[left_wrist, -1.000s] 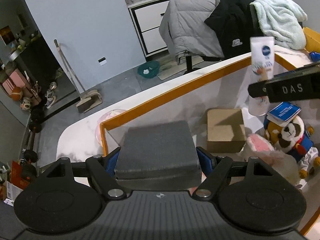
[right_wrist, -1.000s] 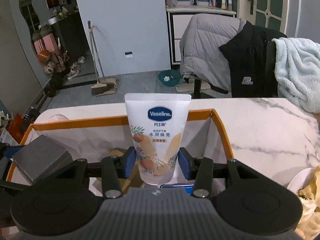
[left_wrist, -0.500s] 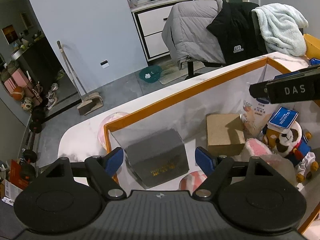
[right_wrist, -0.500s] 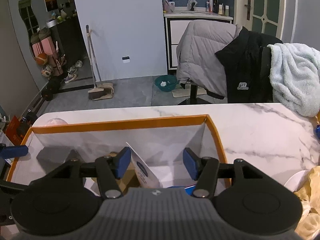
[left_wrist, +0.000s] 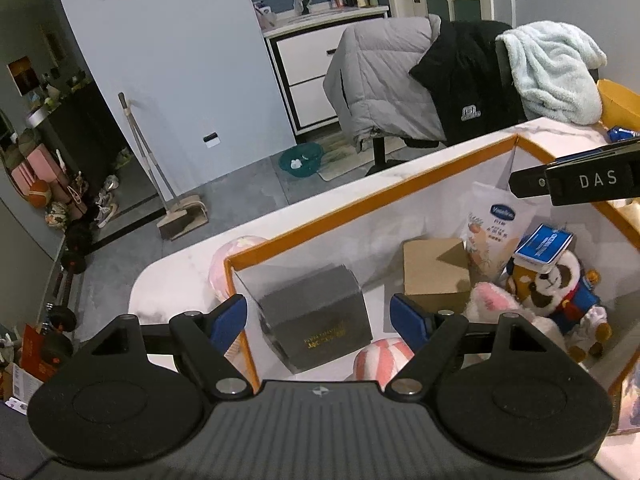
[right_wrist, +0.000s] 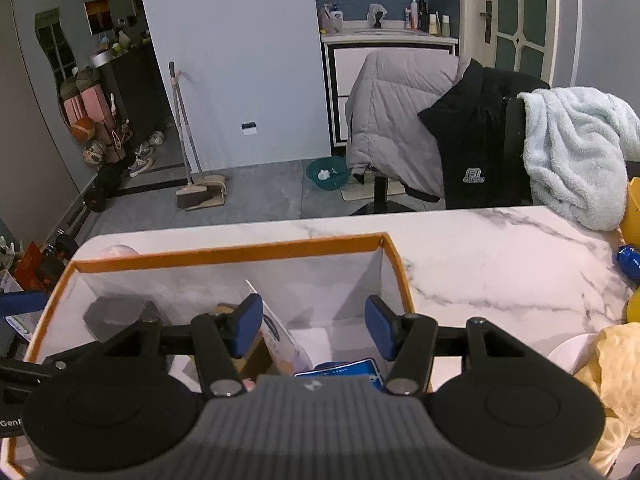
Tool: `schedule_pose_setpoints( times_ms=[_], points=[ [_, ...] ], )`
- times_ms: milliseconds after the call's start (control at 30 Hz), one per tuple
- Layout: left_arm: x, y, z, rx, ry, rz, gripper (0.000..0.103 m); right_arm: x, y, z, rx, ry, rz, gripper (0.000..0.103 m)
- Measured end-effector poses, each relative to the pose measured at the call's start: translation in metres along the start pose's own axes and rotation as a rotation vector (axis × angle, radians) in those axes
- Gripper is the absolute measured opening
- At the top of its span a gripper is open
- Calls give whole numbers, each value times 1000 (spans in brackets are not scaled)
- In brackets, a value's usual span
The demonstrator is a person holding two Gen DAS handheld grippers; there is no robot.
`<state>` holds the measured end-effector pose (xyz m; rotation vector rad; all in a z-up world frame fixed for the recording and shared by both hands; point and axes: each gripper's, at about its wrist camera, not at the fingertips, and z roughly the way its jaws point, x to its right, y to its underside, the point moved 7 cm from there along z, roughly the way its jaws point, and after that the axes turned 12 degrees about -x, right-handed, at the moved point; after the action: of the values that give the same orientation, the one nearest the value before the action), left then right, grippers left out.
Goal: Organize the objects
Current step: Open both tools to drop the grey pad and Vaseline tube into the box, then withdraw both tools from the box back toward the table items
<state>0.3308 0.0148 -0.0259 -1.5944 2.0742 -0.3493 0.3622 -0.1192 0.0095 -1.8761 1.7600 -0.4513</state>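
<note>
Orange-rimmed white storage box (left_wrist: 372, 196) on the white marble tabletop (right_wrist: 500, 256) holds everything: dark grey cube box (left_wrist: 320, 316) sits just ahead between my left gripper (left_wrist: 320, 314) jaws, spread wide, gripping nothing. White Vaseline tube (left_wrist: 496, 232) leans upright-ish in the far right corner, beside a brown cardboard box (left_wrist: 434, 268) and panda plush (left_wrist: 556, 288). My right gripper (right_wrist: 314, 326) is also released, tube just below-left, nearer to it. Cluttered room beyond
</note>
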Motion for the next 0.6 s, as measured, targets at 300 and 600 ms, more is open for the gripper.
schedule_pose_setpoints(
  times_ms=[300, 600],
  points=[
    [-6, 0, -42, 46, -27, 1, 93, -10, 0, -52, 57, -23, -37, 59],
    [-10, 7, -94, 106, -37, -8, 93, -6, 20, -99, 97, -25, -58, 60]
  ],
)
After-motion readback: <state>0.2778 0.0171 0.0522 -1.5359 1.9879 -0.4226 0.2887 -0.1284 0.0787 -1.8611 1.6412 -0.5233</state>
